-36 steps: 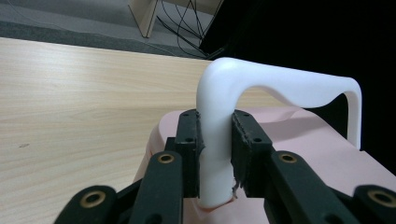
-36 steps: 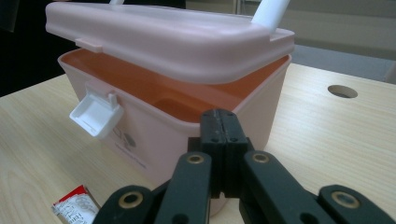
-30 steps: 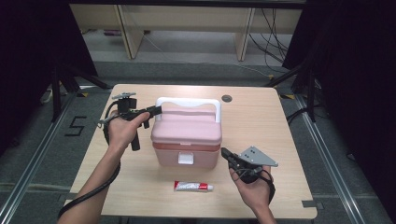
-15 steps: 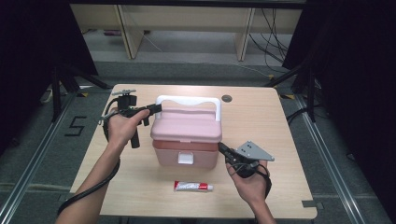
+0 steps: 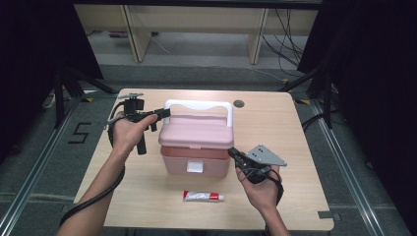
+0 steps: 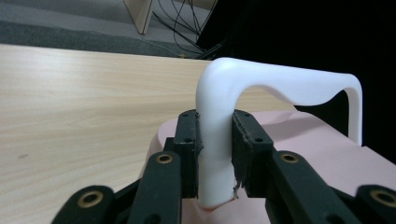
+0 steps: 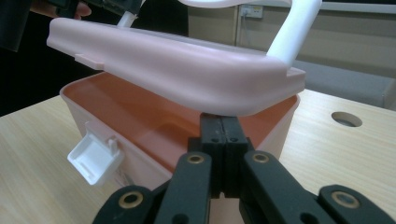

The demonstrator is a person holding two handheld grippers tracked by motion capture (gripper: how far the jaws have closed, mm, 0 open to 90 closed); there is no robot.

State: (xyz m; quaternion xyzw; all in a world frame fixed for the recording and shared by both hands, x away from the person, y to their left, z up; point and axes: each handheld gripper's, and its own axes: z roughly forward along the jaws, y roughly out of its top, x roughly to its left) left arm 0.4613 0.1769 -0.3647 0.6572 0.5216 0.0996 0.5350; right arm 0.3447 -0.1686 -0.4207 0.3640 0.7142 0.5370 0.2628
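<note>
Item: pink box (image 5: 195,156), centre of the table (image 5: 305,123), lid (image 7: 173,65) lifted clear of the front rim, white latch (image 7: 95,158) hanging loose. Step in hand, by judgement: raising the lid; best done by a slow lift on the handle while the base is kept from sliding or tipping. Left gripper (image 5: 160,114), arm reaching in level from the box's left: 2 jaws set about the white handle (image 6: 219,135) post and just easing apart, post between them. Right gripper (image 5: 235,153), forearm low at the front right corner: jaws closed on nothing, tips poked under the lid edge. Small tube (image 5: 202,196) lies near the front edge, untouched
</note>
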